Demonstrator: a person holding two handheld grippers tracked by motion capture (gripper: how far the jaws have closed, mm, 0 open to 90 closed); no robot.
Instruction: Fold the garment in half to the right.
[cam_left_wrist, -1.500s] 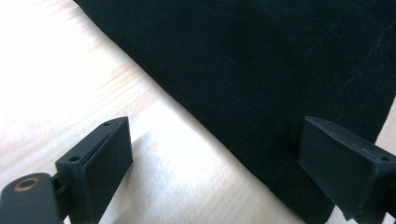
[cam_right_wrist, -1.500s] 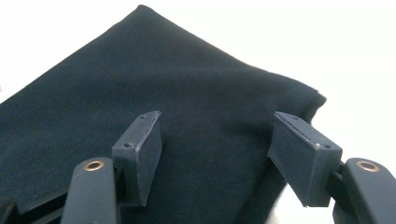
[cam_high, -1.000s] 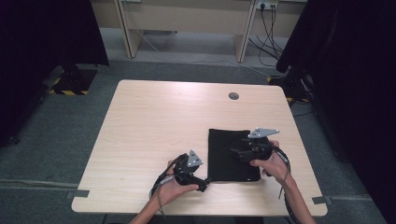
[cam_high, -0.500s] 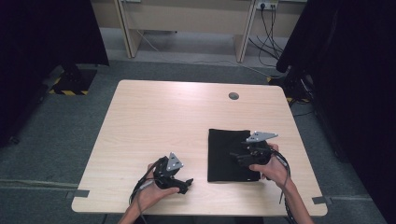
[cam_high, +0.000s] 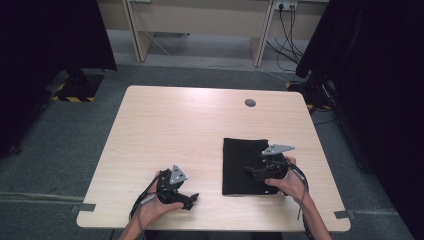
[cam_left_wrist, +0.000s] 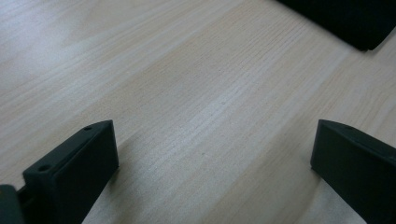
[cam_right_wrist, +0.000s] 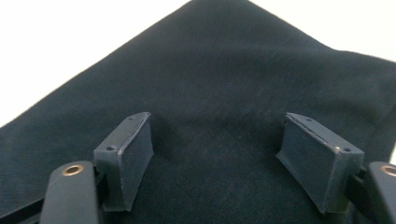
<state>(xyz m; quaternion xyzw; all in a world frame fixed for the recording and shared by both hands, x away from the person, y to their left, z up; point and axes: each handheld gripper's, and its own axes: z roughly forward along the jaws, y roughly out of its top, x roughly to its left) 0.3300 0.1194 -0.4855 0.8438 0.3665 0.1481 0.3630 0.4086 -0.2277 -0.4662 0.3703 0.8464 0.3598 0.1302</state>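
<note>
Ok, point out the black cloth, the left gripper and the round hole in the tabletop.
black cloth (cam_high: 237, 165), high view, bare left part of the fabric.
left gripper (cam_left_wrist: 212, 154), left gripper view, midway between its open fingers.
round hole (cam_high: 250, 103), high view, its dark middle.

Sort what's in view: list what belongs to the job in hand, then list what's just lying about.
In the job:
- black cloth, flat on the table
- right tool, jaws open over the cloth
- left tool, jaws open above bare wood

Lying about:
- cables on the floor behind the table
</note>
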